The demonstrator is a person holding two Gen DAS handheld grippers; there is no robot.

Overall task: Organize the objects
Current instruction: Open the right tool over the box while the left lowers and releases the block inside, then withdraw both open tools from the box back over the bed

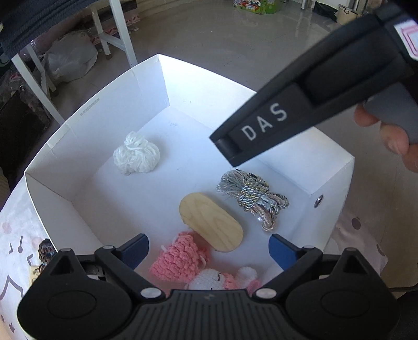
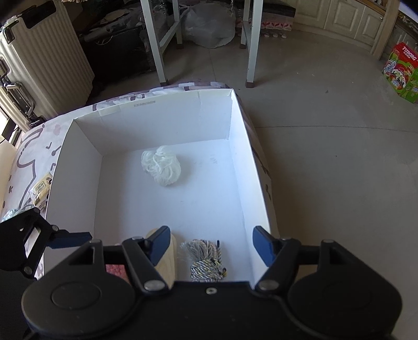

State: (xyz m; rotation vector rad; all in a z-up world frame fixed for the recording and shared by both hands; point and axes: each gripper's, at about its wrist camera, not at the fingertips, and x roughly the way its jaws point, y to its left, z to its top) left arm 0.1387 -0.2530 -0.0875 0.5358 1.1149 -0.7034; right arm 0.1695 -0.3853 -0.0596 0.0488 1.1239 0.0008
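Note:
A white cardboard box sits on a patterned cloth. Inside lie a white yarn ball, a wooden oval, a silver-grey cord bundle, a pink crochet piece and a white-and-pink crochet toy. My left gripper hangs open over the pink piece, its pads clear of it. My right gripper stands open above the cord bundle, holding nothing. One black finger of it crosses the left wrist view, with a hand behind.
Small packets lie on the cloth left of the box. The box's right wall stands at the cloth's edge, with bare floor beyond. A suitcase, white table legs, a plastic bag and a green carton stand further off.

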